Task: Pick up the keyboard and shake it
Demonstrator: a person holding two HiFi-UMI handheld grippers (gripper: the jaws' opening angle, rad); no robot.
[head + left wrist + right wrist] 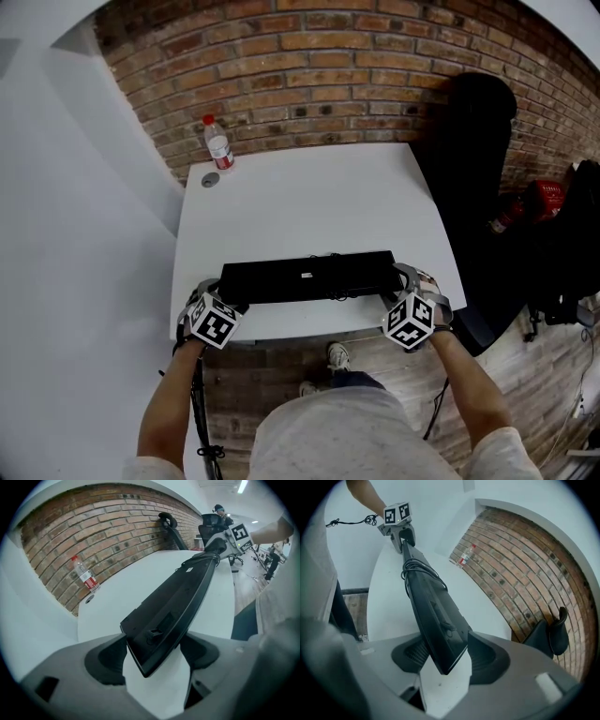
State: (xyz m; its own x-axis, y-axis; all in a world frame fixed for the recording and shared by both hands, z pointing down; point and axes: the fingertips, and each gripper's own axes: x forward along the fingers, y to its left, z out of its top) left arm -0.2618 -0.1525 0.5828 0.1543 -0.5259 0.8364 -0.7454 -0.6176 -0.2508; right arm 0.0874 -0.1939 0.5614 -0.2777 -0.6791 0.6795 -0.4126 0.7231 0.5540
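Note:
A black keyboard (305, 275) spans the front edge of the white table (309, 197), with one gripper at each end. My left gripper (220, 295) is shut on its left end. In the left gripper view the keyboard (178, 602) stands tilted on edge between the pads of that gripper (154, 644), underside showing. My right gripper (405, 291) is shut on the right end. In the right gripper view the keyboard (433, 616) sits slanted between its pads (443, 651), and a coiled cable (417, 569) lies on it.
A water bottle (218, 142) stands at the table's far left corner, with its cap (210, 180) lying beside it. A brick wall (319, 75) runs behind the table. A black bag (473, 141) leans on the wall at the right. A red object (548, 197) sits on the floor.

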